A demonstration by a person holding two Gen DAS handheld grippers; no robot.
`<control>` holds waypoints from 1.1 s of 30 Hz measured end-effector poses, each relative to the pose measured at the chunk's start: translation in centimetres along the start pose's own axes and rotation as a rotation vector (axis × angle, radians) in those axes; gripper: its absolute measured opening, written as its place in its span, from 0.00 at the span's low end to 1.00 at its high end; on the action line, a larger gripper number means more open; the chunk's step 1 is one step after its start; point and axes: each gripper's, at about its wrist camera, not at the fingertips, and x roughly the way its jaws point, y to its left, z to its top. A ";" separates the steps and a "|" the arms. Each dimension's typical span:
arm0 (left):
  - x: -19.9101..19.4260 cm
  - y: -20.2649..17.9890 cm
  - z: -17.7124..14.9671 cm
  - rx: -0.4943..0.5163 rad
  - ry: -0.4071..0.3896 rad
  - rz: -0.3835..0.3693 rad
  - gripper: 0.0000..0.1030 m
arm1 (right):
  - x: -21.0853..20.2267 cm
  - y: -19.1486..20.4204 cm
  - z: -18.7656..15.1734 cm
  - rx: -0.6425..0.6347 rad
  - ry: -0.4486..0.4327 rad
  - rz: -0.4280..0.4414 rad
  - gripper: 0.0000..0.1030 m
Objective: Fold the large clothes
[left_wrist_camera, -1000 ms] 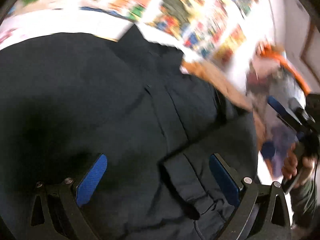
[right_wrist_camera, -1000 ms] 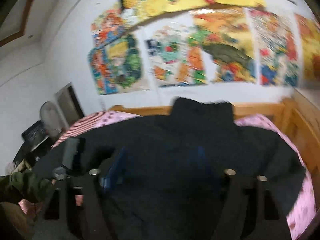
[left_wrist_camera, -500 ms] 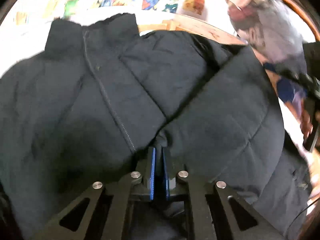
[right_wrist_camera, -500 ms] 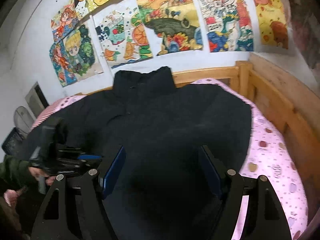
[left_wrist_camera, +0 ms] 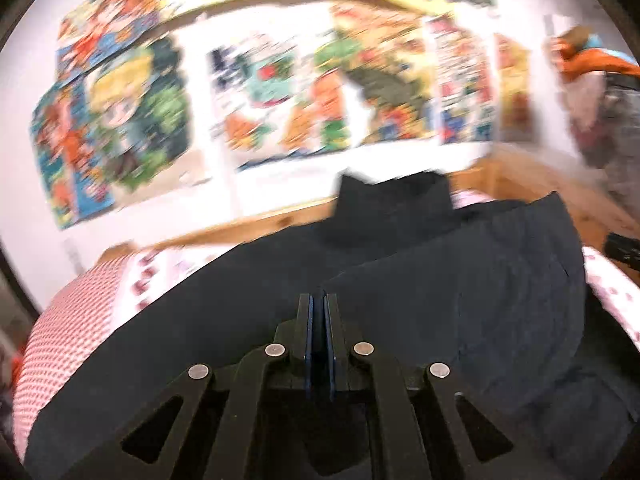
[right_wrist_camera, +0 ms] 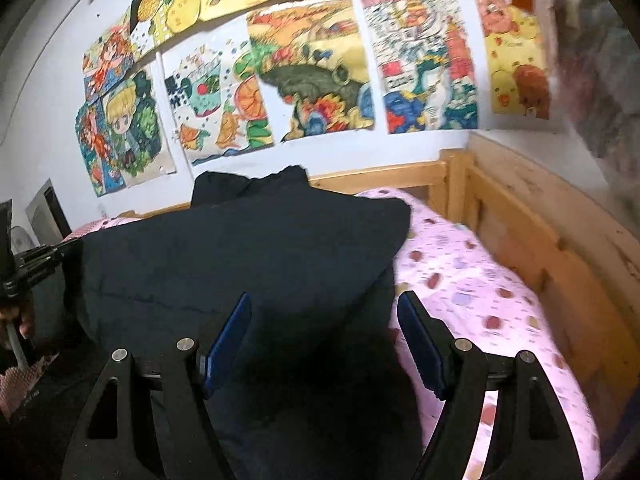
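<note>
Far to the left of the left gripper, a red-and-white checked bolster rounds off the bed's end. The left gripper's blue-padded fingers are pressed together on a pinch of the dark padded jacket, whose soft quilted cloth rises in a fold from the jaws toward the right. Beyond its tips the jacket's stand-up collar sits against the pale wooden bed rail, under blurred, bright paper drawings on the white wall.

The right gripper hangs with its ribbed blue pads set well apart over the jacket's right edge, gripping nothing. Right of it lies a pink sheet with spots, then the knotty wooden bed frame. At the far left a hand holds the other black gripper's handle.
</note>
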 end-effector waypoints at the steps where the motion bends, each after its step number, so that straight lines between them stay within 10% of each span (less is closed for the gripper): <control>1: 1.0 0.6 -0.2 -0.011 0.037 0.022 0.06 | 0.8 0.5 0.0 -0.007 0.007 0.010 0.69; 10: 8.8 -0.5 -3.5 0.116 0.270 0.189 0.06 | 11.4 5.7 -1.4 -0.232 0.212 -0.048 0.69; 18: 10.5 -2.3 -4.8 0.156 0.270 0.277 0.11 | 15.2 6.0 -4.1 -0.276 0.297 -0.102 0.74; 23: 6.1 1.4 -3.8 -0.163 0.177 0.142 0.30 | 14.6 5.8 -4.6 -0.259 0.242 -0.062 0.82; 25: 4.3 2.9 -3.7 -0.295 0.166 0.129 0.78 | 14.3 5.8 -5.0 -0.263 0.221 -0.050 0.84; 26: 2.9 3.6 -3.7 -0.355 0.152 0.145 0.85 | 14.1 5.7 -5.1 -0.260 0.214 -0.037 0.86; 33: -7.7 5.9 -7.4 -0.589 0.061 0.142 0.87 | 11.4 4.8 -4.6 -0.242 0.194 0.023 0.90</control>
